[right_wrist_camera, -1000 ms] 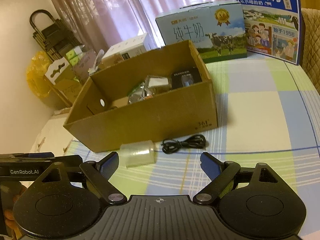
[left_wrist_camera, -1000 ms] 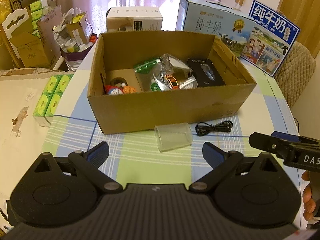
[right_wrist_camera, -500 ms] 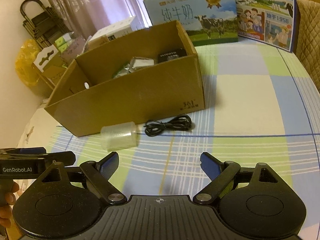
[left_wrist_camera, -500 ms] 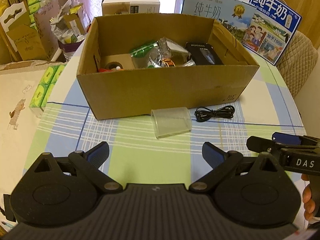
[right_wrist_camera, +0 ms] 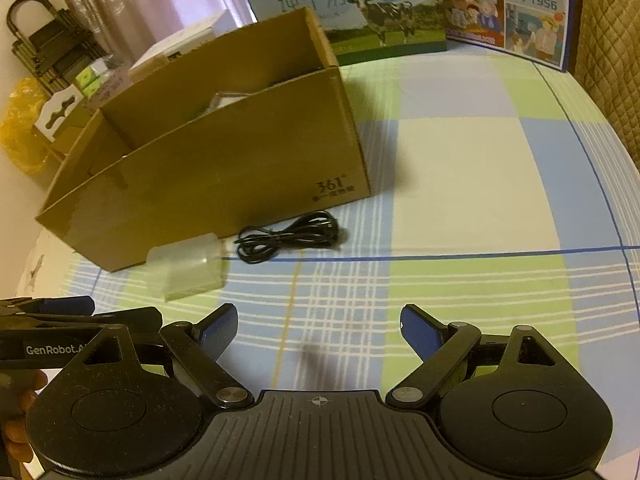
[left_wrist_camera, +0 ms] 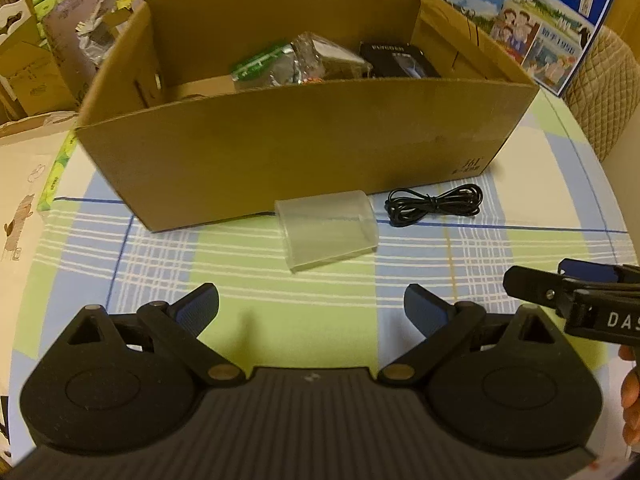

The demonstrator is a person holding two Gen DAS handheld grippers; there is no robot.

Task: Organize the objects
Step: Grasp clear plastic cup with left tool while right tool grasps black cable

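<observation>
- where the checked tablecloth (left_wrist_camera: 248, 276) runs in front of the cardboard box (left_wrist_camera: 304, 148), there is a free strip of cloth between the box wall and both claws.
- the right part of the cloth, seen from the right wrist, is bare up to the milk cartons (right_wrist_camera: 360, 8) at the far edge.
- the round table edge curves down at the left, near a white surface with a small drawing.
- the left gripper (left_wrist_camera: 311, 307) is spread wide, with nothing between its blue pads.
- the clear plastic cup (left_wrist_camera: 328, 229) lies on its side, ahead of the left gripper, apart from it, and close to the box wall.
- the right gripper (right_wrist_camera: 319, 327) is also spread wide and empty.
- the coiled black cable (right_wrist_camera: 289, 237) lies on the cloth ahead of it, slightly to the left, just beside the cup and near the box corner.
- inside the box some packets and a black case (left_wrist_camera: 398, 60) are visible.
</observation>
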